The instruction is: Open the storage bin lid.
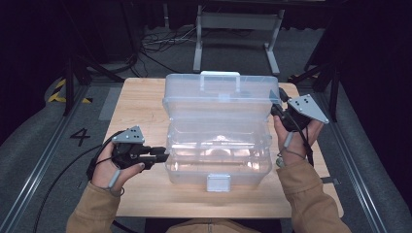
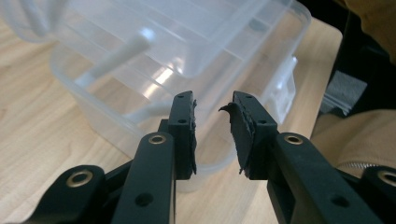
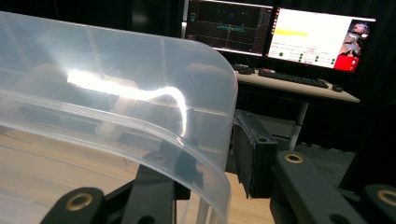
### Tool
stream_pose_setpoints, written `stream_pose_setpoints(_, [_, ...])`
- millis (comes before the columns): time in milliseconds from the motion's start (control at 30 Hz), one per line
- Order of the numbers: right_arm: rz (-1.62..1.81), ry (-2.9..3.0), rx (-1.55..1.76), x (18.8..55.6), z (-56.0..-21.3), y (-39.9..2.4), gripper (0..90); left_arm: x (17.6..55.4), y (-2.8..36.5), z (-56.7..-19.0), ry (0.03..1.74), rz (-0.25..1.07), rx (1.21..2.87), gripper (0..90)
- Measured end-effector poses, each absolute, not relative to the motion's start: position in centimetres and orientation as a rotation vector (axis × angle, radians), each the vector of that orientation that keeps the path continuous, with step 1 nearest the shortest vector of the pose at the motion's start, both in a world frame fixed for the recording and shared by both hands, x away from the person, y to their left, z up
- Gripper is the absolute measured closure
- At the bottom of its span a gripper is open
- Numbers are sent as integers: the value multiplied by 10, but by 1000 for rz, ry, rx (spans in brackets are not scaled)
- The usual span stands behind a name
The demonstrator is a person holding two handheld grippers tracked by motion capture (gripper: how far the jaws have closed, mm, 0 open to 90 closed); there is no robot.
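Note:
A clear plastic box (image 1: pixel 218 167) stands open in the middle of the wooden table (image 1: pixel 141 102), its lid (image 1: pixel 218 99) raised upright at the back. My left gripper (image 1: pixel 165 154) lies level at the box's left wall; in the left gripper view its jaws (image 2: pixel 212 109) stand apart in front of the box (image 2: pixel 116 93) with nothing pressed between them. My right gripper (image 1: pixel 276 109) is at the lid's right edge. In the right gripper view the lid's rounded corner (image 3: pixel 140 102) sits between the jaws (image 3: pixel 215 140), one jaw behind the plastic and the other against its edge.
A white handle (image 1: pixel 220 75) tops the lid and a latch (image 1: pixel 218 182) hangs at the box's front. Monitors (image 3: pixel 322 39) on a desk stand beyond the table. A metal stand (image 1: pixel 238 39) and cables lie on the floor behind.

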State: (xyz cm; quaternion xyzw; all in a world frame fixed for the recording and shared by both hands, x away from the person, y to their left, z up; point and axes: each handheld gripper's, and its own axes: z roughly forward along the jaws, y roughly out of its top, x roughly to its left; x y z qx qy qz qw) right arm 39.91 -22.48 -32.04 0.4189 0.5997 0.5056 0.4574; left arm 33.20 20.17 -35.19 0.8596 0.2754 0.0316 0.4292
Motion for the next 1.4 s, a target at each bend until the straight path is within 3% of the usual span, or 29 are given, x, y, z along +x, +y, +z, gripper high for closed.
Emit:
stream_pose_setpoints(233, [1234,1504,1077,412,-313,-226,737,330,189,-361,617,-5,2232,664])
stream_pose_setpoints(900, [1231,1561,1151,434,-308,-230,772,338,154,-395,511,-80,2337,609])
stream_pose_setpoints(1067, [1242,1563,1156,438,-309,-231,775,341,148,-404,511,-76,2368,646])
stream_pose_setpoints(1167, [1226,1573,1152,440,-308,-230,779,342,146,-407,516,-66,2353,725])
stream_pose_setpoints(1400, [1228,1576,1165,444,-308,-231,781,343,144,-410,491,-53,2371,752])
